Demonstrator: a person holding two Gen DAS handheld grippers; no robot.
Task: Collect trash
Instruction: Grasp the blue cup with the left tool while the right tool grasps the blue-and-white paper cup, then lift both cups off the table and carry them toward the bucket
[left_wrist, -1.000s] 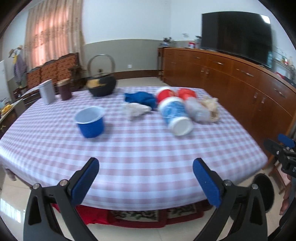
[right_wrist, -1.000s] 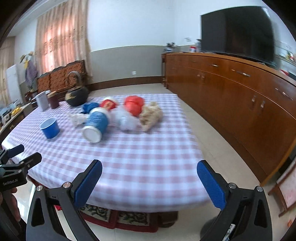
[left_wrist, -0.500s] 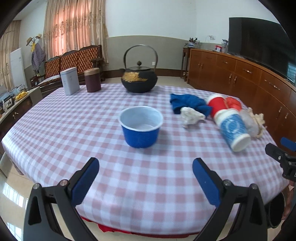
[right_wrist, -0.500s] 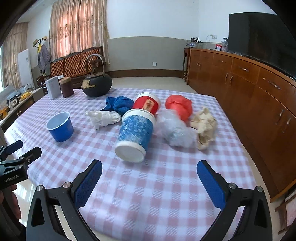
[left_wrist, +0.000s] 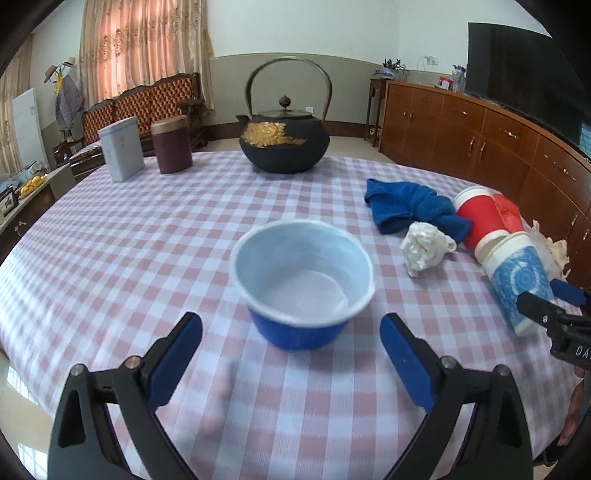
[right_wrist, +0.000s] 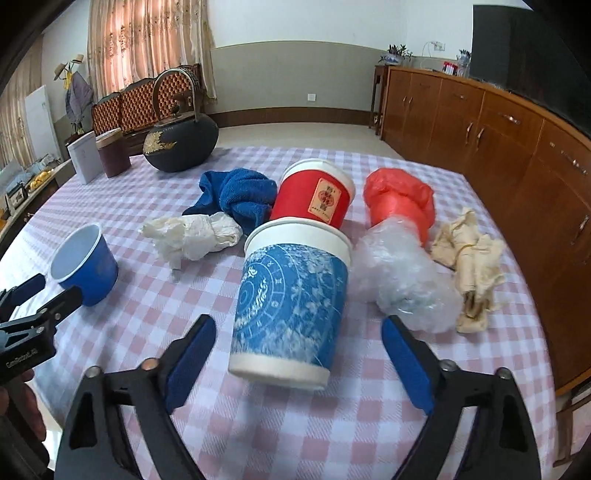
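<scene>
A small blue cup (left_wrist: 301, 280) with a white inside stands upright on the checked tablecloth, just ahead of my open, empty left gripper (left_wrist: 291, 347); it also shows in the right wrist view (right_wrist: 86, 266). My open, empty right gripper (right_wrist: 299, 354) is close in front of a blue-patterned paper cup (right_wrist: 291, 302) lying on its side. Behind it lie a red paper cup (right_wrist: 314, 194), a crumpled white tissue (right_wrist: 192, 236), a red plastic bag (right_wrist: 400, 201), clear crumpled plastic (right_wrist: 402, 284) and a beige crumpled wrapper (right_wrist: 472, 266).
A blue cloth (right_wrist: 236, 192) lies by the red cup. A black iron teapot (left_wrist: 284, 144), a brown canister (left_wrist: 171, 146) and a white tin (left_wrist: 122, 149) stand at the table's far side. Wooden cabinets (right_wrist: 517, 155) run along the right.
Both grippers have moved forward over the table. The blue cup is now close to the left gripper, the patterned cup close to the right. Both stay open.
</scene>
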